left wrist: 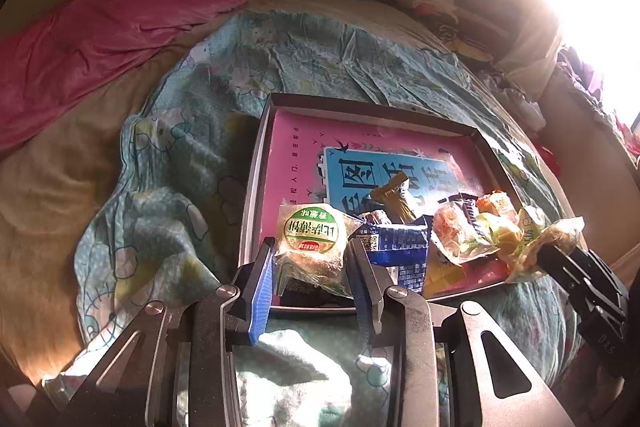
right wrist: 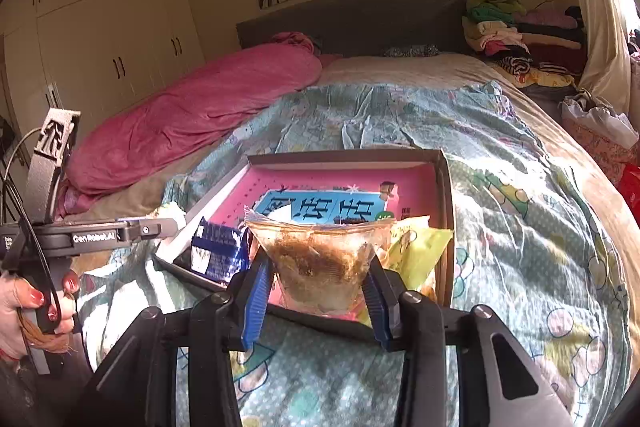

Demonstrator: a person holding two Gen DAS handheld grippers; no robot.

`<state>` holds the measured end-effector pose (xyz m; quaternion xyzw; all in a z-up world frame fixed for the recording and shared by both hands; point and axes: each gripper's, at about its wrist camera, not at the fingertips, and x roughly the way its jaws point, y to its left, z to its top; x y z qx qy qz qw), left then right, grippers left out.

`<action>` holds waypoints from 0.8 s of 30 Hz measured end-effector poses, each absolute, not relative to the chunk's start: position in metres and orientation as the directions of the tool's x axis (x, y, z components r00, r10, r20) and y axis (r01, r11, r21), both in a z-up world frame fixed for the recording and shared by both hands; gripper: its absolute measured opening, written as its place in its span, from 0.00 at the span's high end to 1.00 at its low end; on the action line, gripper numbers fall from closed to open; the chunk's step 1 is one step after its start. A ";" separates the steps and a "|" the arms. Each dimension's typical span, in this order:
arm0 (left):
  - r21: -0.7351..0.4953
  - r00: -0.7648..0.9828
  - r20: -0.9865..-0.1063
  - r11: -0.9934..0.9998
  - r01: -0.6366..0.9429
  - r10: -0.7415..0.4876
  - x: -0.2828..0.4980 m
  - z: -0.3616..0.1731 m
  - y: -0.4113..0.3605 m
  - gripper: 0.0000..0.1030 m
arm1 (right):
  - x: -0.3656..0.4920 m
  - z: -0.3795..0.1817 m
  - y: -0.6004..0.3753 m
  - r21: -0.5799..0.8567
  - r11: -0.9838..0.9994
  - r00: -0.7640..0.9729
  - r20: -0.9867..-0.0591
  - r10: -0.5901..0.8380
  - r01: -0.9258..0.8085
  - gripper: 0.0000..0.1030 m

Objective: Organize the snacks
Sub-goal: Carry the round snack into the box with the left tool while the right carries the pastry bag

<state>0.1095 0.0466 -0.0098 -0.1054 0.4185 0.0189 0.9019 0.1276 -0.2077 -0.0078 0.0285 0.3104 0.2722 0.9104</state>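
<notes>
On the far left of the bed lies a rolled pink quilt (left wrist: 108, 27), and beside it spreads a teal cartoon-print sheet (left wrist: 168, 163) that covers most of the mattress. A shallow cardboard box (left wrist: 256, 163) with a pink printed base rests on this sheet, with the snacks heaped at its near end.

The left gripper (left wrist: 312, 259) has its blue-padded fingers pressed on either side of a clear-wrapped pastry with a round green label (left wrist: 312, 233), held at the box's near left corner. Just right of it sits a blue foil packet (left wrist: 400, 247), with a gold-wrapped candy (left wrist: 394, 197) behind it. Further right come several clear-wrapped snacks (left wrist: 456, 231), packed close together, some with yellow-green contents.

At the right edge of the pile, the right gripper (right wrist: 318, 279) clamps a clear bag of brownish food (right wrist: 320, 259) between its blue pads, over the box's near edge. In the right wrist view a yellow-green packet (right wrist: 420, 251) lies just right of that bag, against the box wall (right wrist: 446, 211).

In the same view a hand with red-painted nails (right wrist: 28, 307) grips the handle of the left gripper at the far left, and folded clothes (right wrist: 516, 31) are stacked at the head of the bed on the right.
</notes>
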 end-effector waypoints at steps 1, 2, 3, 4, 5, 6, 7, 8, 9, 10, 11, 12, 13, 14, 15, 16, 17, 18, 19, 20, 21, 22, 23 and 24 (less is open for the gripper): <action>-0.173 0.648 -0.760 0.977 -0.124 -0.053 0.111 -0.011 0.047 0.65 | 0.129 -0.006 -0.209 0.224 0.850 0.666 -0.539 0.515 -0.476 0.58; -0.174 0.646 -0.761 0.977 -0.125 -0.053 0.113 -0.013 0.047 0.65 | 0.132 -0.005 -0.209 0.229 0.850 0.668 -0.535 0.517 -0.475 0.58; -0.174 0.644 -0.763 0.977 -0.127 -0.052 0.115 -0.015 0.047 0.65 | 0.135 -0.005 -0.210 0.235 0.850 0.667 -0.536 0.518 -0.472 0.58; -0.172 0.641 -0.766 0.976 -0.131 -0.049 0.116 -0.017 0.047 0.65 | 0.137 -0.006 -0.210 0.237 0.853 0.668 -0.538 0.514 -0.466 0.58; -0.171 0.639 -0.768 0.976 -0.133 -0.047 0.118 -0.019 0.048 0.65 | 0.140 -0.009 -0.209 0.239 0.855 0.665 -0.544 0.511 -0.461 0.58; -0.170 0.637 -0.770 0.976 -0.135 -0.046 0.119 -0.022 0.048 0.65 | 0.143 -0.011 -0.209 0.238 0.857 0.662 -0.552 0.506 -0.456 0.58; -0.169 0.633 -0.773 0.976 -0.136 -0.045 0.120 -0.024 0.047 0.65 | 0.145 -0.013 -0.208 0.237 0.860 0.660 -0.559 0.502 -0.453 0.58; -0.168 0.630 -0.775 0.976 -0.138 -0.044 0.121 -0.026 0.047 0.65 | 0.147 -0.016 -0.207 0.237 0.861 0.655 -0.567 0.499 -0.451 0.58; -0.166 0.628 -0.777 0.976 -0.140 -0.042 0.122 -0.027 0.047 0.65 | 0.149 -0.017 -0.206 0.236 0.862 0.653 -0.572 0.496 -0.449 0.58; -0.165 0.626 -0.779 0.976 -0.141 -0.041 0.123 -0.029 0.047 0.65 | 0.150 -0.020 -0.205 0.233 0.864 0.651 -0.579 0.491 -0.446 0.58; -0.165 0.624 -0.781 0.976 -0.142 -0.042 0.123 -0.031 0.048 0.65 | 0.152 -0.022 -0.204 0.233 0.865 0.646 -0.586 0.490 -0.445 0.58; -0.163 0.621 -0.783 0.976 -0.143 -0.040 0.124 -0.032 0.048 0.65 | 0.154 -0.024 -0.203 0.233 0.866 0.642 -0.592 0.487 -0.442 0.58; -0.161 0.619 -0.784 0.976 -0.144 -0.038 0.124 -0.033 0.048 0.65 | 0.155 -0.026 -0.202 0.232 0.869 0.639 -0.599 0.482 -0.438 0.58; -0.161 0.619 -0.784 0.976 -0.145 -0.037 0.124 -0.034 0.048 0.65 | 0.157 -0.029 -0.202 0.233 0.870 0.633 -0.607 0.480 -0.436 0.58; -0.159 0.620 -0.784 0.976 -0.145 -0.036 0.124 -0.035 0.048 0.65 | 0.157 -0.030 -0.202 0.234 0.870 0.631 -0.610 0.479 -0.433 0.58; -0.157 0.621 -0.783 0.977 -0.145 -0.034 0.124 -0.035 0.048 0.65 | 0.157 -0.032 -0.202 0.236 0.871 0.632 -0.610 0.478 -0.431 0.58; -0.153 0.621 -0.783 0.978 -0.144 -0.031 0.124 -0.035 0.048 0.65 | 0.158 -0.032 -0.202 0.238 0.871 0.631 -0.610 0.479 -0.430 0.58; -0.151 0.621 -0.783 0.978 -0.144 -0.030 0.124 -0.036 0.047 0.65 | 0.159 -0.032 -0.202 0.242 0.870 0.631 -0.609 0.481 -0.430 0.58; -0.152 0.621 -0.783 0.978 -0.143 -0.031 0.124 -0.036 0.047 0.65 | 0.159 -0.032 -0.202 0.245 0.870 0.632 -0.607 0.482 -0.429 0.58; -0.150 0.620 -0.784 0.978 -0.143 -0.030 0.124 -0.036 0.047 0.65 | 0.159 -0.033 -0.202 0.244 0.870 0.633 -0.606 0.482 -0.429 0.58; -0.149 0.620 -0.784 0.979 -0.143 -0.029 0.124 -0.037 0.047 0.65 | 0.159 -0.033 -0.202 0.244 0.869 0.631 -0.606 0.483 -0.431 0.58; -0.147 0.619 -0.785 0.979 -0.142 -0.029 0.124 -0.037 0.047 0.65 | 0.159 -0.033 -0.201 0.242 0.867 0.629 -0.608 0.485 -0.435 0.58; -0.147 0.618 -0.786 0.979 -0.142 -0.028 0.124 -0.038 0.047 0.65 | 0.159 -0.034 -0.200 0.239 0.867 0.627 -0.609 0.485 -0.438 0.58; -0.147 0.616 -0.787 0.979 -0.142 -0.029 0.125 -0.038 0.047 0.65 | 0.158 -0.034 -0.199 0.235 0.865 0.625 -0.611 0.487 -0.444 0.58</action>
